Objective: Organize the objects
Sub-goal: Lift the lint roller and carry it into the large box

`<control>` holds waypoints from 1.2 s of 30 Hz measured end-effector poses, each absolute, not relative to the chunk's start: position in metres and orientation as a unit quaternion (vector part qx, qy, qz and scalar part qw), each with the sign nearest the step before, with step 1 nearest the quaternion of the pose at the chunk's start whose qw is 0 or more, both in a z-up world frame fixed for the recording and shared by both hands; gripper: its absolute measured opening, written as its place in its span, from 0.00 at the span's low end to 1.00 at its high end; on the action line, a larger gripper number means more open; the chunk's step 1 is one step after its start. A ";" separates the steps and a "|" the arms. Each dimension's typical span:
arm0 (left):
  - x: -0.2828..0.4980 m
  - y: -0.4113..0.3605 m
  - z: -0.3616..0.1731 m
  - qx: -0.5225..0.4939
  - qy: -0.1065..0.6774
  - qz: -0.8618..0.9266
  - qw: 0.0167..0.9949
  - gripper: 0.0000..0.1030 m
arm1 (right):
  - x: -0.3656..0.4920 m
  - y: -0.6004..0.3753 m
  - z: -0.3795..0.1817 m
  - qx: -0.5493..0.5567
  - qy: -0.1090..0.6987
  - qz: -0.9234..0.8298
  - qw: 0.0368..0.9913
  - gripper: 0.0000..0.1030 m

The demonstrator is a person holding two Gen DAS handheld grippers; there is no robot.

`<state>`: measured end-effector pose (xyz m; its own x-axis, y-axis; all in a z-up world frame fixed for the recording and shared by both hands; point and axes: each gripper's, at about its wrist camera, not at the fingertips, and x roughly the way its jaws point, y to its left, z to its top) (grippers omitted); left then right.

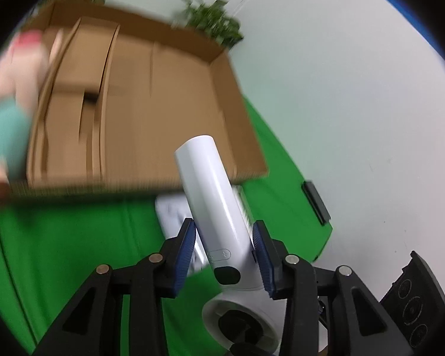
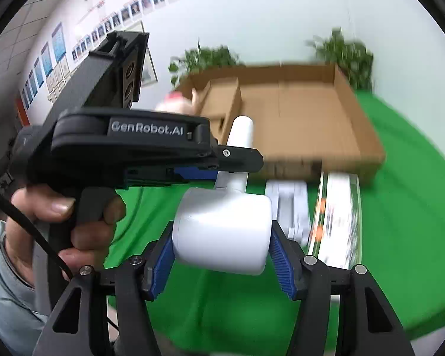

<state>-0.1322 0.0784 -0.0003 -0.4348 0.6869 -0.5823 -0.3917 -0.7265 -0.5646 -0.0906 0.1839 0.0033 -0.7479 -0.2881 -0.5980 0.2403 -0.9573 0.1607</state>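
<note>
Item under handling: a white hair dryer [image 1: 213, 207], held clear above the green-covered worktop [image 1: 74, 252] by both tongs at once.
Left tongs [image 1: 227, 252]: clamped on the dryer's handle, one blue pad against each side, just above the dark button and the slim switch on the handle. The handle's free end points up and away towards the box.
Right tongs [image 2: 222, 255]: clamped on the dryer's round barrel, a blue pad [image 2: 163, 264] pressed to either flank. The barrel lies crosswise between the jaws.
Left tongs as seen from the right wrist view: black body with white lettering, gripped by a person's hand [image 2: 74, 222]; a grey sleeve [image 2: 3, 281] shows at the wrist and a black cable runs past it.
Cardboard box [image 2: 296, 118]: open, shallow, lying on the worktop beyond the dryer. Loose cardboard dividers stand in its left part; the rest of its floor is bare. Blurred in both views.
Soft toy [image 1: 17, 89]: pink and teal, at the box's left end; too blurred to say whether it sits inside or beside the wall.
White object [image 2: 287, 204]: flat on the green cover, just in front of the box's near wall and under the dryer. Kind cannot be told.
Clear-wrapped long package [image 2: 338, 216]: beside the white object on its right, one end close to the box's near corner.
Surroundings: two green plants [image 2: 344, 56] behind the box; a pale wall carrying rows of pictures on the left.
</note>
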 end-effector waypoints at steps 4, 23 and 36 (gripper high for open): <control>-0.149 0.078 0.040 -0.385 -0.149 0.854 0.315 0.36 | -0.116 0.180 0.033 0.290 -0.033 -0.945 0.148 0.55; -0.260 0.073 0.081 -0.384 -0.073 0.885 0.253 0.37 | -0.266 0.173 0.087 0.303 -0.087 -0.926 0.209 0.55; -0.312 0.096 -0.020 -0.487 -0.040 0.846 0.213 0.35 | -0.339 0.178 -0.009 0.412 -0.126 -0.883 0.187 0.54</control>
<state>-0.3119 0.0964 -0.0205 -0.4349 0.3984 -0.8076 -0.3211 -0.9065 -0.2743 -0.3395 0.1783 -0.0089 -0.5909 -0.4335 -0.6804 0.2260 -0.8985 0.3762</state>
